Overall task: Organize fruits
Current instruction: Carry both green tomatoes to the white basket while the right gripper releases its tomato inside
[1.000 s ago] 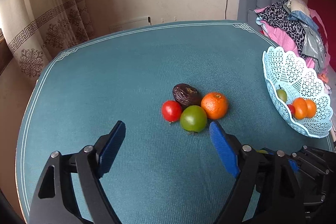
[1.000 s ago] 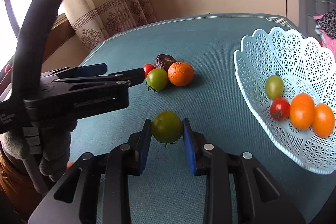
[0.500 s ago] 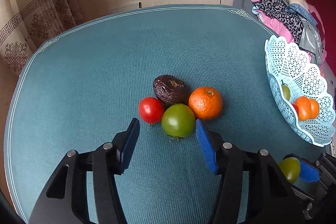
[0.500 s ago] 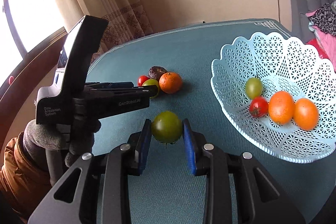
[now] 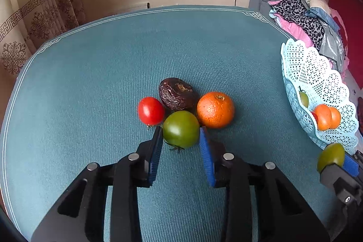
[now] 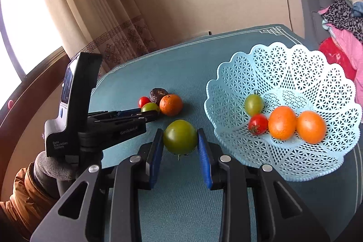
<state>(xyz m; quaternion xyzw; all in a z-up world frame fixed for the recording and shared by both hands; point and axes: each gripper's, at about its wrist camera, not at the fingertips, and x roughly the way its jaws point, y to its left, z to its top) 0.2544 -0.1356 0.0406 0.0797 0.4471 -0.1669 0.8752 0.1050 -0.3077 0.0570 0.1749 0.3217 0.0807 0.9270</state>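
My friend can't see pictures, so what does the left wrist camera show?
The left gripper is closing its blue fingers around a green tomato on a teal table. Touching it are a red tomato, a wrinkled dark fruit and an orange; a basket sits right.

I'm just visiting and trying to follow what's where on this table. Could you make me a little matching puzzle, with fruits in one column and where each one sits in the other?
Things:
1. orange
2. red tomato
3. wrinkled dark fruit
4. two orange fruits

Places:
A. inside the blue basket
B. on the cloth, left end of the cluster
C. on the cloth, right end of the cluster
D. on the cloth, at the back of the cluster

Pairs: 1-C, 2-B, 3-D, 4-A
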